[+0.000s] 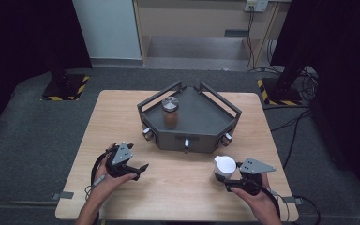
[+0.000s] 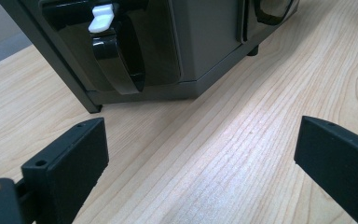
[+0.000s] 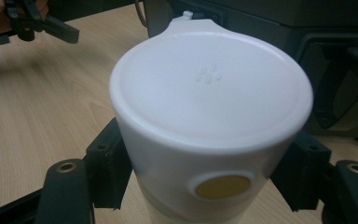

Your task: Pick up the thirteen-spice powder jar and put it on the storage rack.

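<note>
A light wooden table (image 1: 122,117) is standing on grey carpet (image 1: 33,136). At 12 o'clock, a pale wall panel (image 1: 107,28) and a wooden unit (image 1: 192,18) are closing off the room. A socket strip (image 1: 256,5) is sitting at 1 o'clock, with cables (image 1: 290,123) trailing down. Black stands on hazard-striped bases (image 1: 65,88) are flanking the table at 10 and 2 o'clock. Dark curtains (image 1: 337,56) are shading both sides.

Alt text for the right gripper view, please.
The right gripper is shut on a white-lidded jar, one black jaw on each side, above a wooden table. A dark grey rack stands behind it; the left gripper is at top left.
</note>
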